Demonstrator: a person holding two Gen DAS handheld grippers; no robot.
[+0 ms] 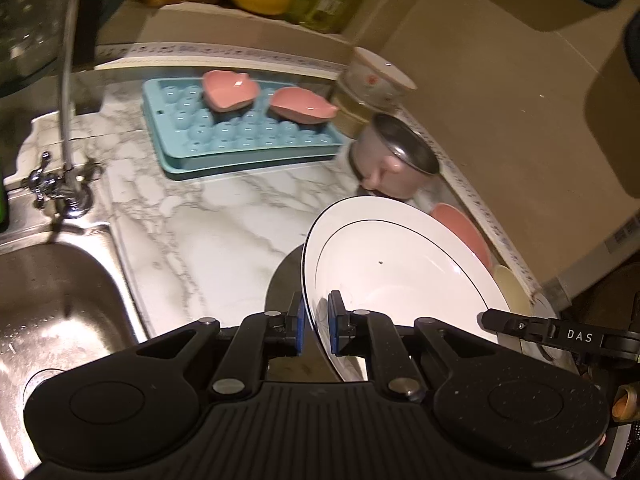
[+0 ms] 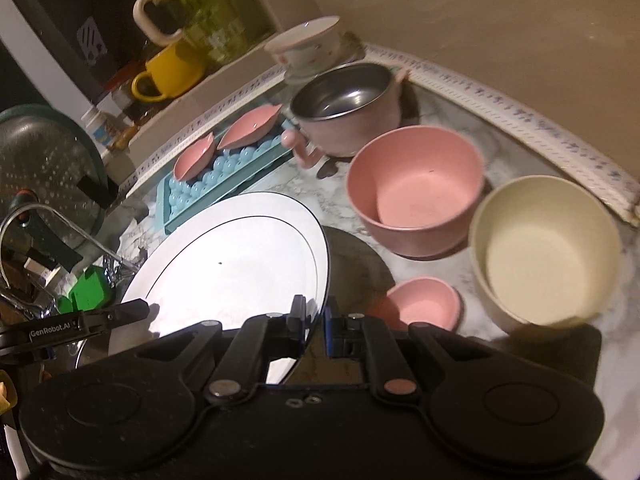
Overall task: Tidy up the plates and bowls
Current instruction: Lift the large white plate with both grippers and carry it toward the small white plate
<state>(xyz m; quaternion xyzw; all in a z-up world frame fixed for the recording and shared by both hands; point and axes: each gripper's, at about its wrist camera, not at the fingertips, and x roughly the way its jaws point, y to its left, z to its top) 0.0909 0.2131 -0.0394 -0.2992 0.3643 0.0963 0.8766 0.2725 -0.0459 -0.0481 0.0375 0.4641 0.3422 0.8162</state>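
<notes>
Gripping opposite edges of one white plate (image 1: 400, 264), both grippers hold it tilted above the marble bench (image 1: 224, 224). The left gripper (image 1: 316, 322) has its blue-padded fingers (image 1: 335, 320) clenched on the plate's near rim, and the right gripper (image 2: 314, 322) pinches the rim on the other side in the same way. The plate has a thin dark line inside its rim, and it carries nothing but a tiny dark speck. A round shadow lies on the bench beneath it.

To the right of the plate stand a large pink bowl (image 2: 416, 196) and a cream bowl (image 2: 544, 248), both empty, close together. A small pink bowl (image 2: 424, 302) sits just in front of them, near the right gripper's fingers, also empty. Behind the pink bowl a steel-lined mug (image 2: 348, 108) with a pink handle stands empty, and farther back a white bowl with a flower pattern (image 2: 308, 46) rests on top of another dish near the wall.

A blue tray (image 1: 240, 140) with a bumpy surface lies at the back of the bench and holds two pink leaf-shaped dishes (image 1: 230, 90), side by side, tilted.

A steel sink (image 1: 52, 300) with a tap (image 1: 66, 80) lies left of the bench. On a ledge behind stand a yellow mug (image 2: 172, 72) and a clear jug (image 2: 208, 12) of greenish liquid.
</notes>
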